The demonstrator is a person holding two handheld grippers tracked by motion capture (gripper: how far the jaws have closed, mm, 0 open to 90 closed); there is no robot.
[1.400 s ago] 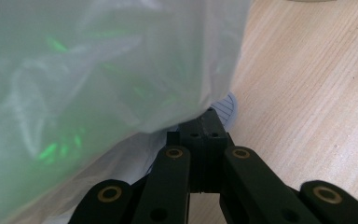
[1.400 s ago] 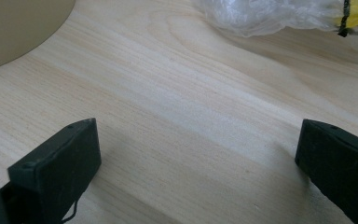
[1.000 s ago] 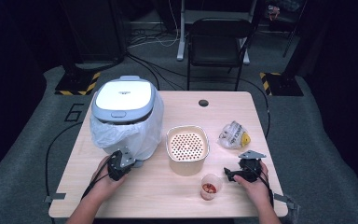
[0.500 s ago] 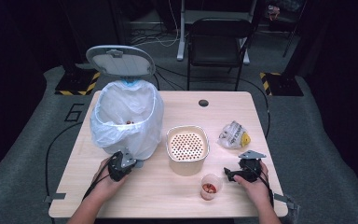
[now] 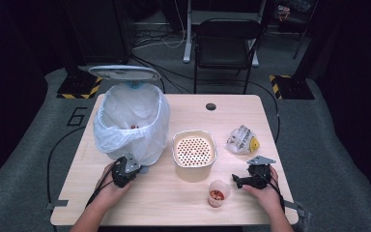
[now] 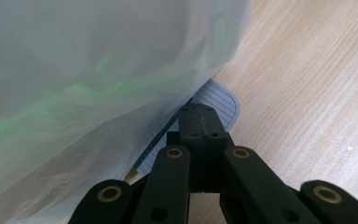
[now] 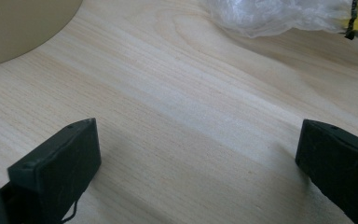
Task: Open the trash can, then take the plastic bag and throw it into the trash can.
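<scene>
Left gripper [image 5: 125, 170]: I see its jaws pressed together with nothing between them, tips resting on the ribbed grey pedal [image 6: 221, 100] at the foot of the bin.
Bin [image 5: 131, 123]: it stands at the table's left rear, lined with a white plastic bag; I can make out a few small reddish bits at the bottom.
Lid [image 5: 124, 73]: raised, tilted back behind the bin's mouth.
Right gripper [image 5: 237, 181]: I see its jaws spread wide over bare wood, holding nothing, the tips pointing toward the small cup.
Small cup [image 5: 218, 192]: clear pinkish plastic with red scraps inside, near the front edge, just beside the right gripper's tips; I cannot tell whether they touch.
Strainer pot [image 5: 193, 152]: a cream container with a perforated insert, at the table's centre, between the bin and the crumpled bag.
Crumpled bag [image 5: 241, 140]: clear plastic with something yellow in it, lying right of the pot, beyond the right gripper.
Table [image 5: 174, 205]: light wood, with a dark round hole near its far edge.
Hands: my view has one on each gripper, forearms coming in from the near edge.
</scene>
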